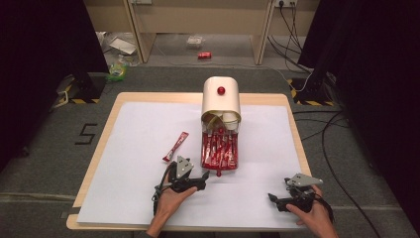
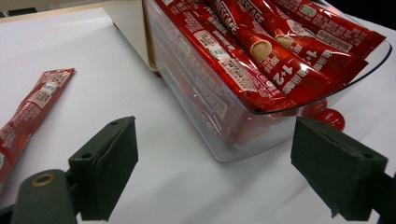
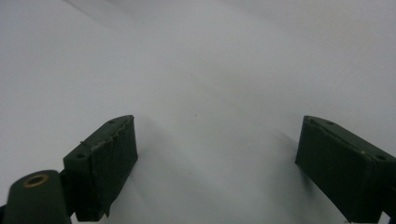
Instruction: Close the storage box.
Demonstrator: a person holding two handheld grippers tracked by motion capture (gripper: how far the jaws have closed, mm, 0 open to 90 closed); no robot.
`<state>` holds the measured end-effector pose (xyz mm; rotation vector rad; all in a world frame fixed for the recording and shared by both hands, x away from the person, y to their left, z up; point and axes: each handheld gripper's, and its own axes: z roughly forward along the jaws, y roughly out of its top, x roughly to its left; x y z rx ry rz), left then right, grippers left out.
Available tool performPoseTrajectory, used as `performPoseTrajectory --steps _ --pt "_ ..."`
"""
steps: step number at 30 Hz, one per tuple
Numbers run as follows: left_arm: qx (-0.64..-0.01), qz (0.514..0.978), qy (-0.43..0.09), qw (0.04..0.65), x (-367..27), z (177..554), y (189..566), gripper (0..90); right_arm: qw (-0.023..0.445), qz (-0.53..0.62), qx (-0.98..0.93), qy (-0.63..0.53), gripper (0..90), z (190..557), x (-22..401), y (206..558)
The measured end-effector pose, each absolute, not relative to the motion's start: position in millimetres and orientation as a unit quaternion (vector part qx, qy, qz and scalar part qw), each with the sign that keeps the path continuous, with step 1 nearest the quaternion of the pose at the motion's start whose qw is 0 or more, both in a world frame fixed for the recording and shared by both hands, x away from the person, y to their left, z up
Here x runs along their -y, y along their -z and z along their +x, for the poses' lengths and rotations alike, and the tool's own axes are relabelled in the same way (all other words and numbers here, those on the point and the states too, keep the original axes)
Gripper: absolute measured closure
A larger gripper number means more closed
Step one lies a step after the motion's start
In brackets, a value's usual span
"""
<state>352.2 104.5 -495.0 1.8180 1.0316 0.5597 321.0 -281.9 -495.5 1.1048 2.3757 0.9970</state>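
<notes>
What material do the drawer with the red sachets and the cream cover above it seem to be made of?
The drawer looks like clear, glossy plastic: the sachets show through its wall, and its rim catches highlights. The cream cover appears opaque and smooth with a soft sheen, probably plastic, though painted metal is possible. The sachets look like shiny printed foil or plastic film.

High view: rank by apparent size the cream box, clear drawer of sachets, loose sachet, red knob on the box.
1. cream box
2. clear drawer, close to the box, slightly smaller
3. loose sachet on the white sheet
4. red knob, smallest
</notes>
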Motion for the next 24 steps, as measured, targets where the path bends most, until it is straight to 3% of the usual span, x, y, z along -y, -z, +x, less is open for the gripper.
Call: performPoseTrajectory --steps 24 --pt "-0.430 0.722 -0.228 0.492 -97.7 369.4 493.7 14.9 0.168 0.389 -0.835 -0.351 12.7 321.0 281.9 495.5"
